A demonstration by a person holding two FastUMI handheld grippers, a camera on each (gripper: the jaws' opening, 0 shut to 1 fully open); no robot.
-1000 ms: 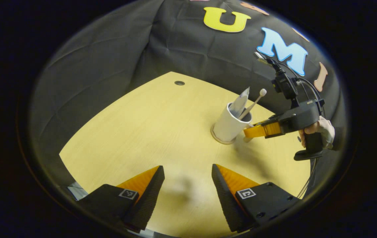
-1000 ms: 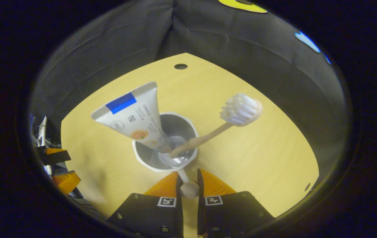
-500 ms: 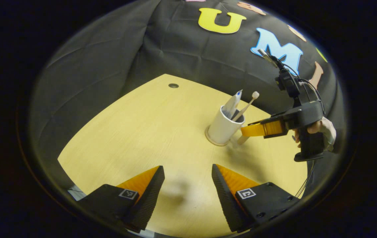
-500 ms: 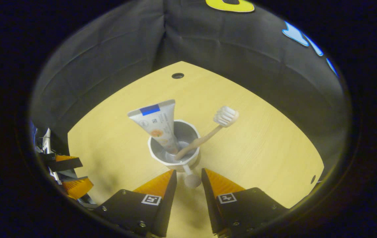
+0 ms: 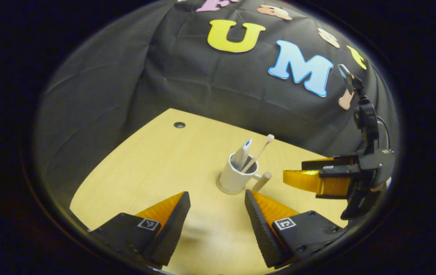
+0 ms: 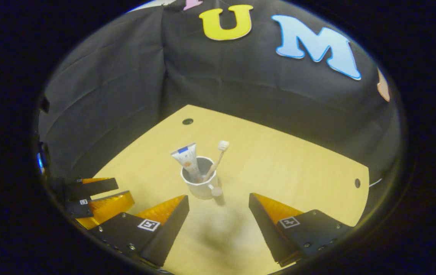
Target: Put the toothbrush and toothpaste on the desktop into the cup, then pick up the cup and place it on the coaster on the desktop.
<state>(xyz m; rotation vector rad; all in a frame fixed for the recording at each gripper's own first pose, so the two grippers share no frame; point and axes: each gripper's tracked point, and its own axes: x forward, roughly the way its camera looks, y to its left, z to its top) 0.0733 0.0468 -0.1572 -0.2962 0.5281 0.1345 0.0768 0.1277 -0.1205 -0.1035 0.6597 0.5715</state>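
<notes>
— What is the biggest thing in front of you?

— The table (image 6: 286,160), pale wood, with the black cloth wall (image 6: 133,76) of the booth close behind it. There is a small round hole (image 6: 187,121) near its far corner and another (image 6: 357,183) near the right edge.

— And the two tools?

— The left gripper (image 5: 218,214) hangs low over the near part of the table, its jaws wide apart with nothing between them. The right gripper (image 6: 219,217) is the same: jaws wide, holding nothing, the bare wood showing in the gap. From the left gripper view I can see the right gripper off to the side, well apart from the cup, and from the right gripper view the left one sits at the lower left edge.

— Where is the cup?

— The cup (image 6: 200,183), white, stands upright out on the table beyond both pairs of fingers, apart from both. In the left gripper view a thin round rim shows under its base, the coaster (image 5: 223,190), so the cup sits on it. A stubby handle (image 5: 261,181) sticks out from the cup's side.

— And what is inside?

— The toothpaste (image 6: 186,162) stands in the cup, flat end up, leaning to one side. The toothbrush (image 6: 219,155) leans the other way, its bristled head up above the rim.
</notes>
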